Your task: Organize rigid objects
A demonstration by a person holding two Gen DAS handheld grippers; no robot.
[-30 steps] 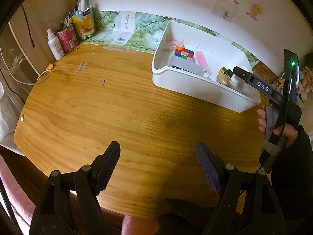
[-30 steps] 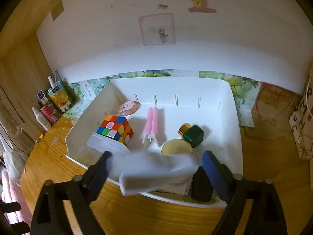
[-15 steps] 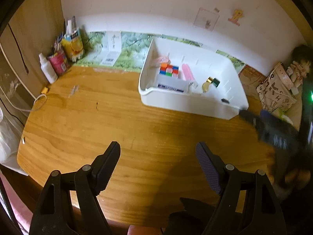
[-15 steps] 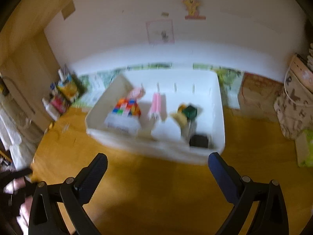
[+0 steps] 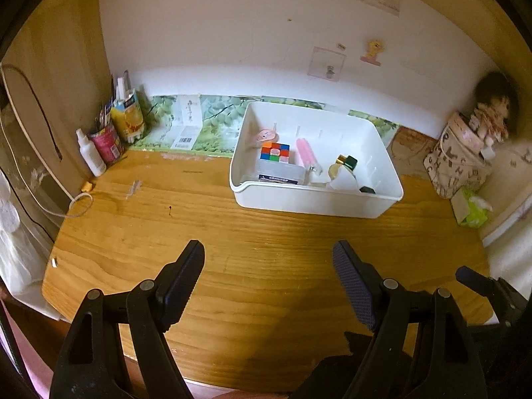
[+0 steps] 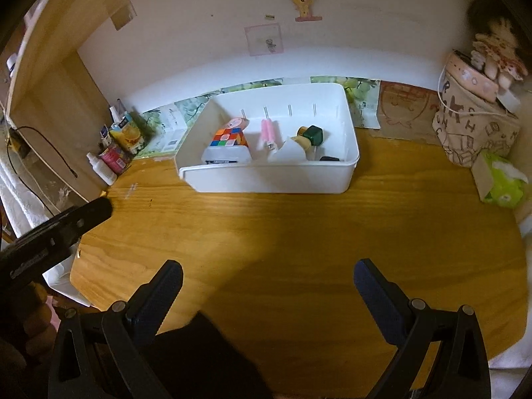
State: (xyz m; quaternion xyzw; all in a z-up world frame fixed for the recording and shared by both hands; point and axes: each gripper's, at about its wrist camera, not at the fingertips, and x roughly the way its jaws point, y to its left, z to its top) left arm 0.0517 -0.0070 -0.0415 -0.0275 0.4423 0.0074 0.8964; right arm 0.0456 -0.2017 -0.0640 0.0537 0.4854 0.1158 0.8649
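Risk here looks small, since both claws hang wide and empty over bare wood. The left claw has nothing between its pads, and the right claw is just as wide, with nothing between its pads either; both sit well back from the white bin, which stands toward the far side of the table.

All the rigid objects I can find are in that bin: a Rubik's cube perched on a clear plastic case, a pink tape roll leaning by the far wall, a pair of pink sticks, a green-capped bottle, a white box propped against it, and a small black block in the near right corner. No loose item shows on the open wood, so I judge the sorting close to done.

Trouble would come from reaching back in. The cube rides on top of the case and could slide off if either is nudged. The white box stands tilted and looks ready to tip onto the bottle. A claw catching the near rim could drag the light bin across the smooth table. The doll on the patterned bag at the right sits close to where the right arm would swing.
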